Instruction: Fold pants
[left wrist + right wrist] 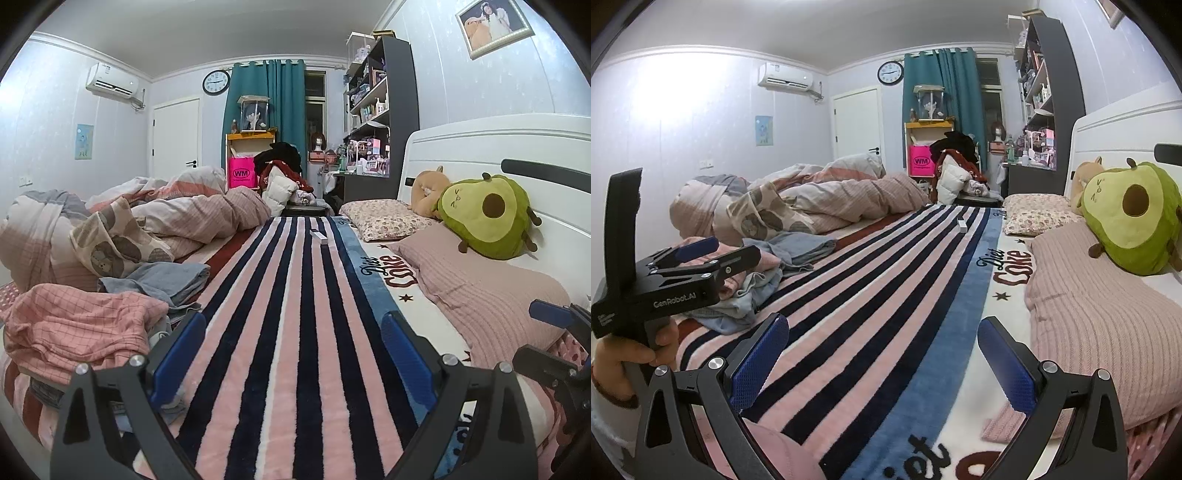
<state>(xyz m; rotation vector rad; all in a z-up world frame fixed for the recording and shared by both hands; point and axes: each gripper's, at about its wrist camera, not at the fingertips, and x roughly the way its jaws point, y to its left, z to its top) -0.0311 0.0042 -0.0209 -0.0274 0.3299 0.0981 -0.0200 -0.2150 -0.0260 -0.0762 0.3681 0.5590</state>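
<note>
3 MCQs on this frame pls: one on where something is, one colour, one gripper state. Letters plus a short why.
1. Where does the avocado plush lie?
A. on the pillows by the headboard
B. on the clothes pile
C. on the floor

2. What colour is the curtain?
A. yellow
B. teal
C. white

3. How is the left gripper?
A. shut on cloth
B. shut, empty
C. open, empty

Key:
1 A, it rests on the pink pillow against the white headboard.
2 B, teal folds hang beside the clock.
3 C, its blue fingers stand wide apart over the striped blanket with nothing between them.
</note>
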